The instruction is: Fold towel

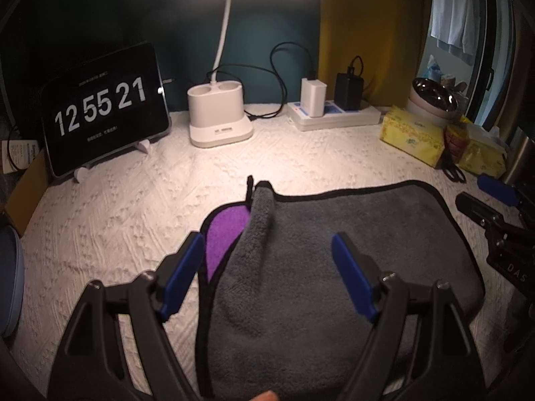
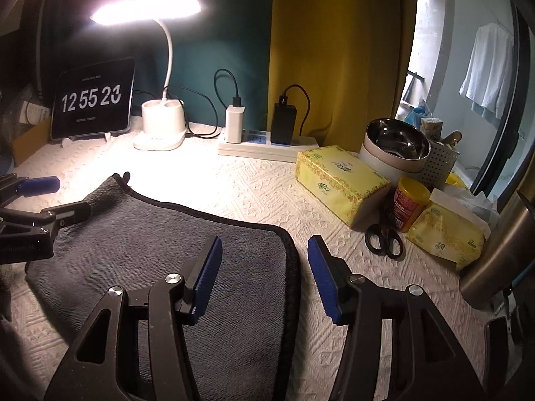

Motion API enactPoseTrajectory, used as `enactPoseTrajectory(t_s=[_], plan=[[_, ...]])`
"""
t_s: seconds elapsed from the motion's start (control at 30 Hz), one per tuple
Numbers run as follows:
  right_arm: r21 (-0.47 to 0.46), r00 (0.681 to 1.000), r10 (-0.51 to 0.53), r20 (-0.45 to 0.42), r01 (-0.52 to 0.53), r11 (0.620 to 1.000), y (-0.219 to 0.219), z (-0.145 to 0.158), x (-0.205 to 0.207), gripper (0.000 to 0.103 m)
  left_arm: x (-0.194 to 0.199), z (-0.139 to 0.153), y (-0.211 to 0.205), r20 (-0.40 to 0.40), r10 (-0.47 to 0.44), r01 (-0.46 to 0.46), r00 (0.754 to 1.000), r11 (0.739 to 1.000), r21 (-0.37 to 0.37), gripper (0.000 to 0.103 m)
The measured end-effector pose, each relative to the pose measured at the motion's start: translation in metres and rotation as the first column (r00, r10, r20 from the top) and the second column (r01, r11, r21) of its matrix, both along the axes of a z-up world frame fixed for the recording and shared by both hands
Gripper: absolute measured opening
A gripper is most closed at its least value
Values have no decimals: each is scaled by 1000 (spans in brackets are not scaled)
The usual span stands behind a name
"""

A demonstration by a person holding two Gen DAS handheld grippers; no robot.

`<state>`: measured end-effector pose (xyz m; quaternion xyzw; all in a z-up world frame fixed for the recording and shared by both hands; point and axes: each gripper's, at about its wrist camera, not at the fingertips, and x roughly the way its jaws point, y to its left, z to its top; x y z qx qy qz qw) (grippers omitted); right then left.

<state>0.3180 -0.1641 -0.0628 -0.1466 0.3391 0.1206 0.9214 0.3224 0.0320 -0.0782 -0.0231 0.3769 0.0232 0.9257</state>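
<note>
A grey towel [image 1: 351,234] with black trim lies folded on the white textured tablecloth; its purple inner side [image 1: 224,230] shows at the left edge, and a raised fold runs up to a small black loop. My left gripper [image 1: 267,264] is open and empty above the towel's left part, straddling that fold. In the right wrist view the towel [image 2: 160,254] lies at lower left. My right gripper [image 2: 264,274] is open and empty over the towel's right edge. The left gripper's fingers [image 2: 40,185] show at the far left there; the right gripper [image 1: 491,200] shows at the left view's right edge.
At the back stand a tablet clock [image 1: 103,110], a lamp base [image 1: 220,113] and a power strip [image 1: 334,113] with chargers. On the right are yellow tissue packs [image 2: 341,180], black scissors [image 2: 384,237], a red can [image 2: 409,204], a metal bowl [image 2: 394,143] and a steel flask [image 2: 501,254].
</note>
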Motion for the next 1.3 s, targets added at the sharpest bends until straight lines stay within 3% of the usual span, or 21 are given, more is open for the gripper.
enactPoseTrajectory(t_s=[0.57, 0.97, 1.3], plan=[[10, 1000, 9, 8, -9, 1000, -1, 17, -59, 56, -65, 12, -9, 13, -43, 44, 999, 998, -54, 80], [21, 1000, 14, 2, -14, 1000, -5, 20, -94, 56, -112, 20, -13, 93, -37, 37, 995, 999, 1, 80], [43, 999, 38, -11, -37, 998, -2, 16, -130, 56, -152, 21, -20, 130, -9, 9, 992, 1000, 1, 80]])
